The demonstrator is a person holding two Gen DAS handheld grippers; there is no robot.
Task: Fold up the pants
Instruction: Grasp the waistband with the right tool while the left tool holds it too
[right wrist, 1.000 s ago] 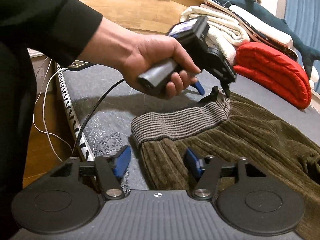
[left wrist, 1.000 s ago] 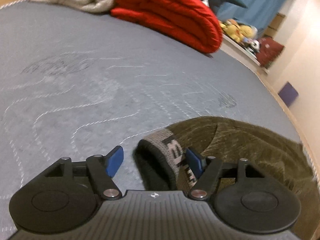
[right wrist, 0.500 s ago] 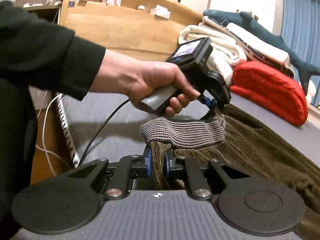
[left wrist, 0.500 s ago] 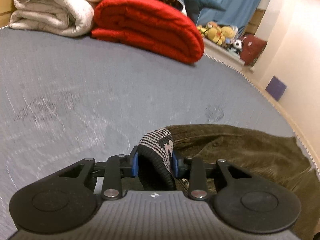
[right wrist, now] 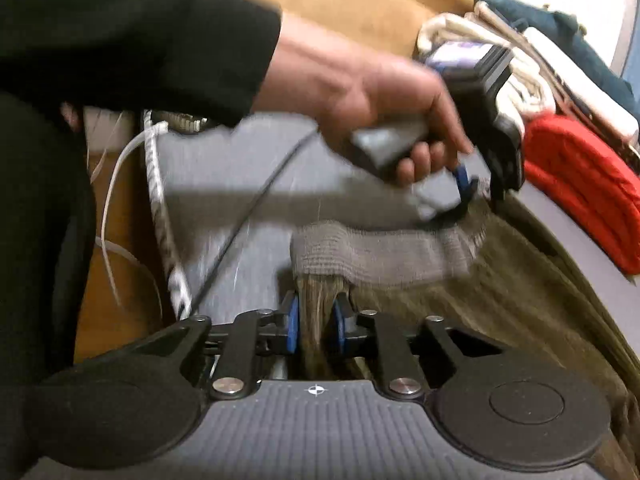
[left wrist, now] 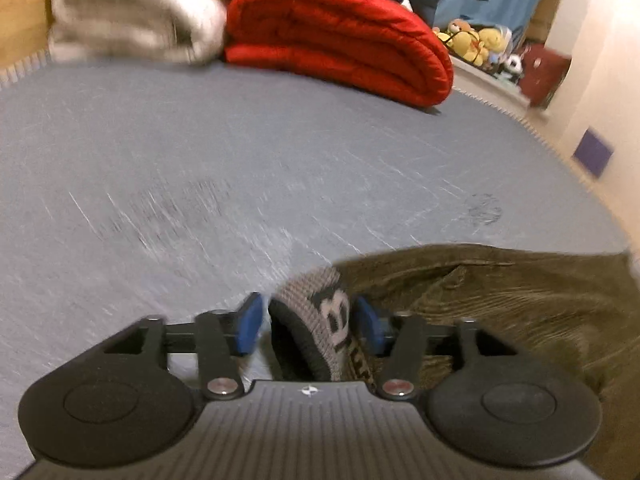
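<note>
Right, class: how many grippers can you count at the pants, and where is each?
2. The left gripper straddles the far end of the waistband; the right gripper pinches the pants just below the waistband's near end. None seems hidden.

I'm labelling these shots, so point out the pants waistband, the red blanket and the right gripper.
pants waistband [right wrist: 384, 254]: right wrist view, grey ribbed band.
red blanket [left wrist: 340, 36]: left wrist view, top fold.
right gripper [right wrist: 316, 326]: right wrist view, between blue fingertips.

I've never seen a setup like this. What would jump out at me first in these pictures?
Probably the red quilt, folded at the far end of the grey bed. Up close, olive pants lie on the bed, their grey knit waistband pinched at one end by the right gripper. The left gripper straddles the other end, jaws apart.
</note>
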